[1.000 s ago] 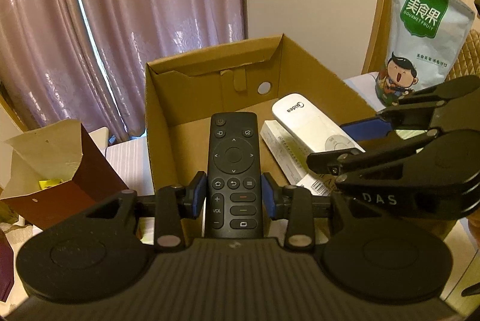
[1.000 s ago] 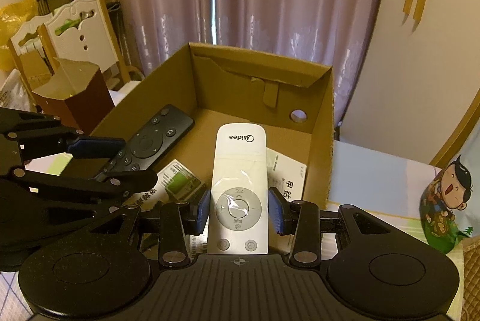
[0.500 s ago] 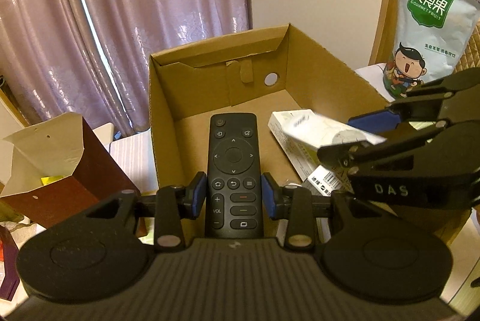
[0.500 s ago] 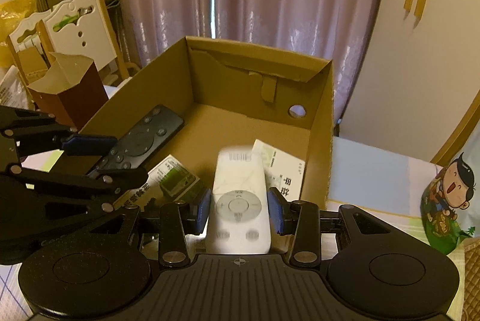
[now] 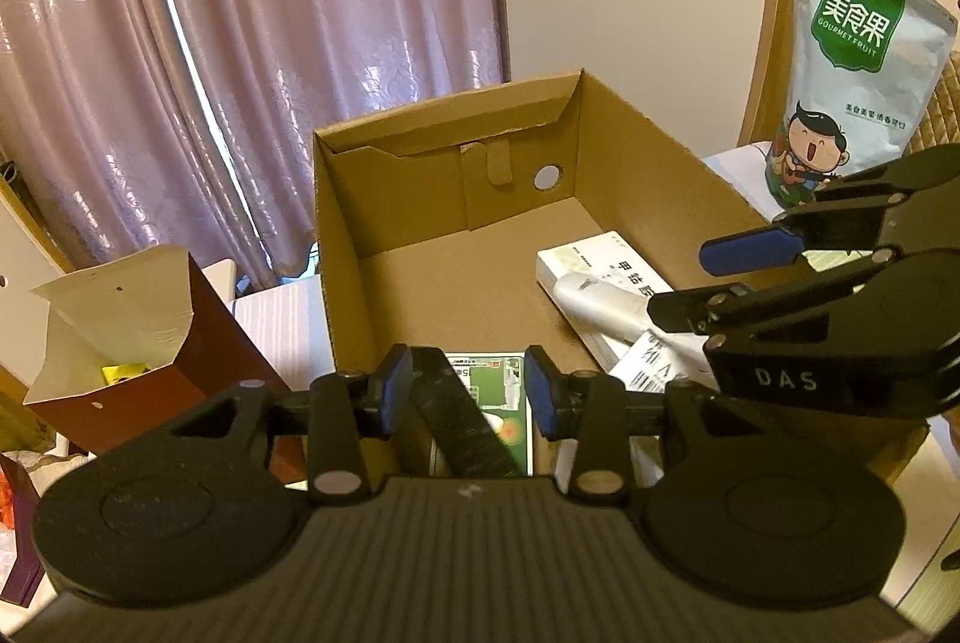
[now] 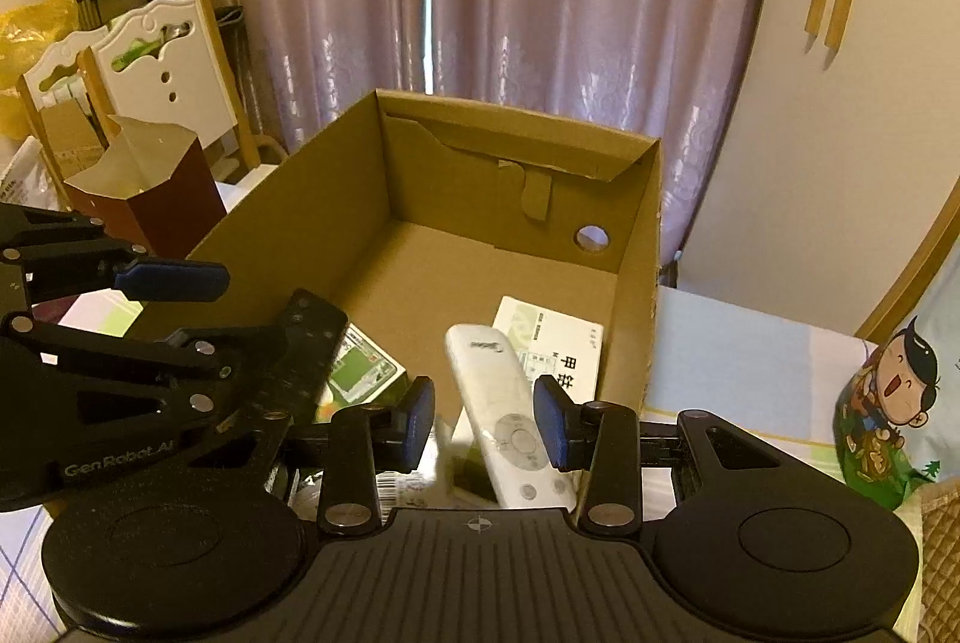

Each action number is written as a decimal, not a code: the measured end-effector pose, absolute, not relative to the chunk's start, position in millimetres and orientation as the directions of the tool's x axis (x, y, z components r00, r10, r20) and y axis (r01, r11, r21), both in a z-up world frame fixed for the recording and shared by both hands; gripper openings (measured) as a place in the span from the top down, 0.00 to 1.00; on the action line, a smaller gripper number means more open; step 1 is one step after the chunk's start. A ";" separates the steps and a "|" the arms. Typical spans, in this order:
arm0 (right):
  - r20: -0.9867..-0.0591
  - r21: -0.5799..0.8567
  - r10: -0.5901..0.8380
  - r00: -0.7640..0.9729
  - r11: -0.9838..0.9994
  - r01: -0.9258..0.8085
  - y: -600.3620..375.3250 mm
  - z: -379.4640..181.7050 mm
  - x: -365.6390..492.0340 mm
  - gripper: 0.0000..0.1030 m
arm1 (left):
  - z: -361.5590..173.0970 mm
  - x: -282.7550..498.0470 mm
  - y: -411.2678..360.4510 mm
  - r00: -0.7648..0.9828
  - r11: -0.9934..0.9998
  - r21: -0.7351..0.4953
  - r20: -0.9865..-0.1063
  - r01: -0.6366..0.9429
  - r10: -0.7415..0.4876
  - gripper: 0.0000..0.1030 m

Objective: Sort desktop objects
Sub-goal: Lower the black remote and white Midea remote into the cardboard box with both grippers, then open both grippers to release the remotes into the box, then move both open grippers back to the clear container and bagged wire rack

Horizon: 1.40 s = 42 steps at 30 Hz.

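both grippers hang spread, gripping nothing: the slim black tv remote (image 5: 459,418) lies slantwise between the left gripper (image 5: 468,397) pads, the white oval-buttoned remote (image 6: 510,421) leans between the right gripper (image 6: 483,421) pads, both inside the open brown cardboard box (image 6: 336,217)

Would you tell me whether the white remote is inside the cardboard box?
Inside: the white remote lies tilted within the cardboard box, on a pamphlet.

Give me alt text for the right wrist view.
The open right claw hovers over a cardboard box, a white remote lying loose and tilted between its pads. The left claw is at left above a black remote in the box.
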State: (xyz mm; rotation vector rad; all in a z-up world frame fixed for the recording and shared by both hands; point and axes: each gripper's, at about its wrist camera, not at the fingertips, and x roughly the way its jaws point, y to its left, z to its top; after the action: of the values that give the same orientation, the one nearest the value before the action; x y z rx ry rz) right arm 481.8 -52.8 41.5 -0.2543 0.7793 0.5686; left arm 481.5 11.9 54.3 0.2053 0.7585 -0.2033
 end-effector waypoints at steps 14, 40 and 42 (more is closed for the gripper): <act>-0.691 -0.005 0.400 0.602 0.830 -0.557 -70.3 76.9 449.7 0.61 | 82.6 447.1 15.0 0.728 0.966 0.095 -0.676 0.242 -0.116 0.61; -0.673 0.121 0.380 0.635 0.903 -0.412 -177.6 95.2 298.1 0.16 | 81.1 269.1 20.8 0.688 0.983 0.001 -0.715 0.182 -0.127 0.28; -0.683 0.128 0.380 0.623 0.903 -0.411 -186.5 89.4 286.8 0.15 | 73.4 256.6 19.5 0.672 0.984 -0.007 -0.730 0.176 -0.126 0.27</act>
State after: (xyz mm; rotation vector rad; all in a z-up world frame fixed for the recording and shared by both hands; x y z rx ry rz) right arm 286.8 -186.5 89.4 -0.0419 0.7745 0.4541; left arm 256.6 19.5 73.4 0.0657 0.8166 -0.1700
